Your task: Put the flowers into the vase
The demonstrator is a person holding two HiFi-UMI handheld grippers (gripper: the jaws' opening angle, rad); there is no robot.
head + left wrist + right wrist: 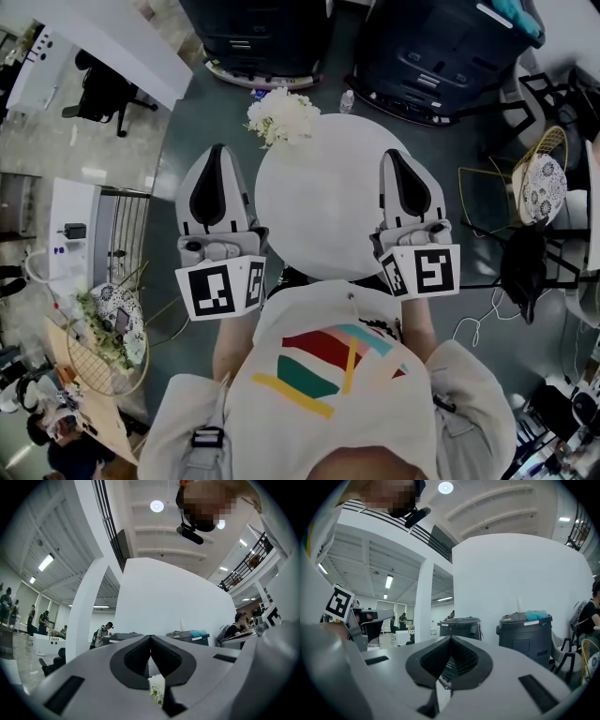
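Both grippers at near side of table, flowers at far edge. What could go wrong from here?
1. The white flowers sit at the round table's far-left rim, seemingly overhanging it; a nudge might knock them off.
2. The left gripper and right gripper are both shut; reaching without opening would likely push the flowers rather than grasp them.
3. No vase is plainly visible, so the drop target is unclear.

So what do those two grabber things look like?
Both are light grey with black teardrop-shaped pads. The left gripper and the right gripper each carry a white cube printed with black square patterns. The person holding them wears pale sleeves.
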